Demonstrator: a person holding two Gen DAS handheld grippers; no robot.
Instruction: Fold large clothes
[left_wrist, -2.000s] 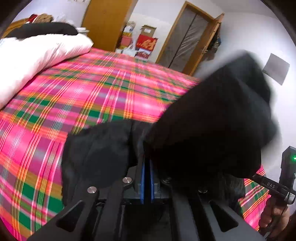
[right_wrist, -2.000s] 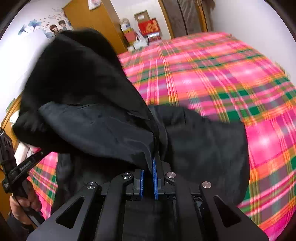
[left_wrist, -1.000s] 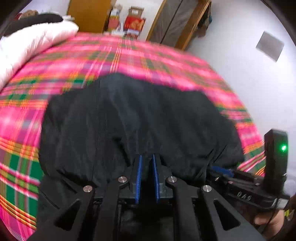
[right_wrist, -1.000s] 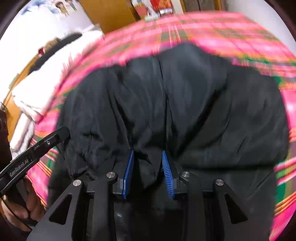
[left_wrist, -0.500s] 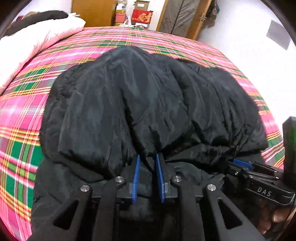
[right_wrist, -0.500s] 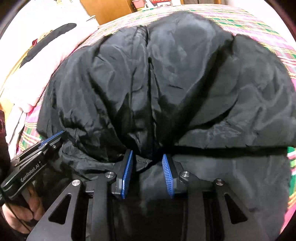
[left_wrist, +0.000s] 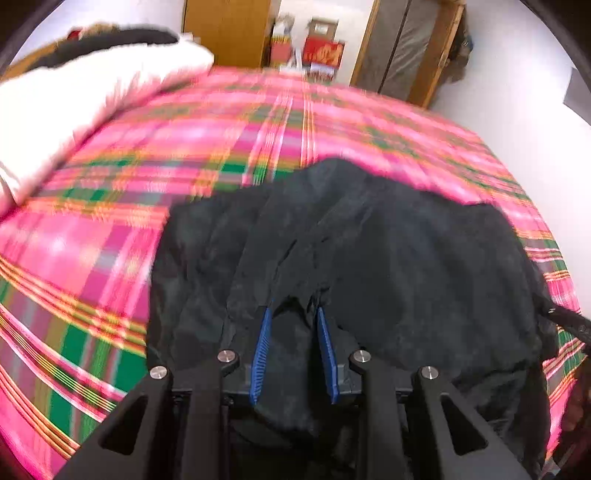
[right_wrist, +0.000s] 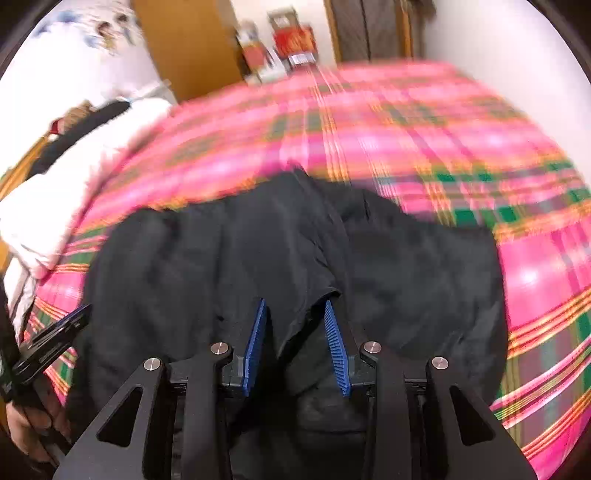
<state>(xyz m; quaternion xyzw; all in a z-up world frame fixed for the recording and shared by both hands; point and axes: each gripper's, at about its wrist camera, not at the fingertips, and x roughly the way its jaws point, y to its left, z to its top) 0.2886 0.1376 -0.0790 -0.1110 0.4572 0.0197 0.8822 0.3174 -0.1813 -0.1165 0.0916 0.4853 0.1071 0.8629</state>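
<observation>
A black padded jacket (left_wrist: 406, 258) lies folded over in a heap on the pink plaid bed (left_wrist: 110, 240). My left gripper (left_wrist: 293, 310) hovers at the jacket's near edge; its jaws are opening, and a loose wrinkle of black cloth sits between the blue pads (left_wrist: 263, 354) without being pinched. In the right wrist view the same jacket (right_wrist: 184, 266) fills the middle of the bed (right_wrist: 443, 147). My right gripper (right_wrist: 294, 302) is open and widening slightly, with a slack flap of cloth between its pads (right_wrist: 334, 347). Both views are blurred by motion.
A white duvet (left_wrist: 74, 110) (right_wrist: 55, 192) with a dark garment on top lies along the bed's left side. A wooden wardrobe (left_wrist: 225, 33), red boxes (left_wrist: 323, 51) and a door (left_wrist: 406, 48) stand beyond the far edge. The left gripper's tip (right_wrist: 51, 343) shows in the right view.
The jacket was swung down and laid on the bed. The left jaws went from shut on the cloth to apart. Both grippers have drawn back, so more bedspread shows beyond the jacket.
</observation>
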